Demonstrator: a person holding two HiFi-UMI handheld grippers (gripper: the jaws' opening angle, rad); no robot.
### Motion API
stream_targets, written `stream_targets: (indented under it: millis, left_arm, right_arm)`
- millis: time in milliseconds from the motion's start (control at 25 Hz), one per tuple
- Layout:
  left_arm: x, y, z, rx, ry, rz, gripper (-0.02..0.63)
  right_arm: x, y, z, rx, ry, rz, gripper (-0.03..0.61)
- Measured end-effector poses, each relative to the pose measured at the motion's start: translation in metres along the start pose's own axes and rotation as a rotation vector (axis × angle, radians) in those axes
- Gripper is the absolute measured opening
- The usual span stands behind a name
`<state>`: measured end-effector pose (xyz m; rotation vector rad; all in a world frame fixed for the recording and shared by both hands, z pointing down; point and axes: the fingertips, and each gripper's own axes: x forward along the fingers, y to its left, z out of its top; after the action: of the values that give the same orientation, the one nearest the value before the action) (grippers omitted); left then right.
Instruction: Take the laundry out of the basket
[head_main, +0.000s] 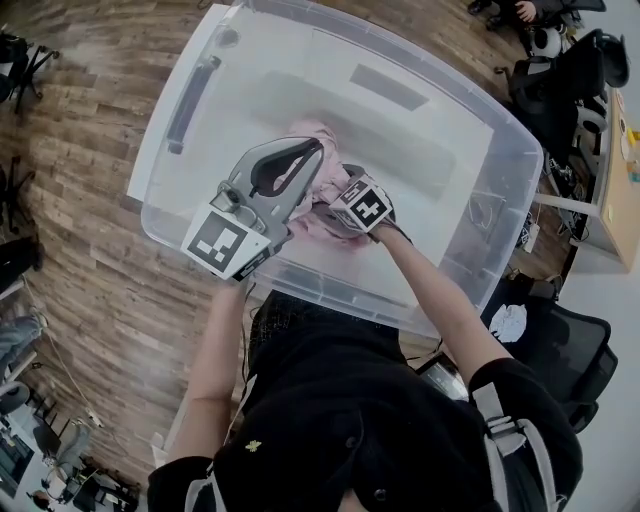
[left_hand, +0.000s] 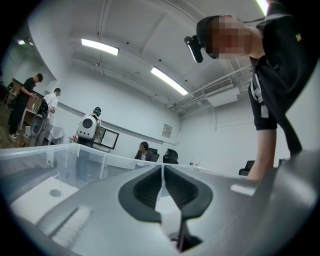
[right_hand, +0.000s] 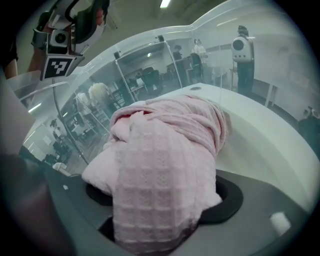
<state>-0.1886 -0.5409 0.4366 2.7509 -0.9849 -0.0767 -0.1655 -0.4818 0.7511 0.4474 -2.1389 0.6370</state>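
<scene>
Reaches the right hand-held gripper steeply down into the clear basket, jaws closed on a bunched pink towel near its middle. Holds the left hand-held gripper level above the near wall, shut, empty.

Holds the left gripper level, its fingers pressed together at the tips with nothing between them. Extends the bare left forearm forward from the body. Stretches the bare right arm forward and down, tilting the right gripper steeply downward, just beside and below the left. Clamps its fingers on a bunch of pink cloth.
</scene>
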Motion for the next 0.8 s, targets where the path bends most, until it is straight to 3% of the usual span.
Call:
stream_targets:
  millis: [240, 440, 800]
  left_arm:
    - [-0.008, 0.004, 0.020, 0.030, -0.092, 0.039, 0.015]
    - [-0.016, 0.005, 0.037, 0.049, -0.157, 0.064, 0.015]
    - [-0.029, 0.004, 0.061, 0.072, -0.193, 0.094, 0.015]
  right_arm:
    - [-0.010, -0.004, 0.018, 0.041, -0.080, -0.050, 0.399]
    - [-0.028, -0.011, 0.042, 0.064, -0.160, -0.074, 0.396]
    - [-0.077, -0.014, 0.080, 0.019, -0.279, -0.135, 0.396]
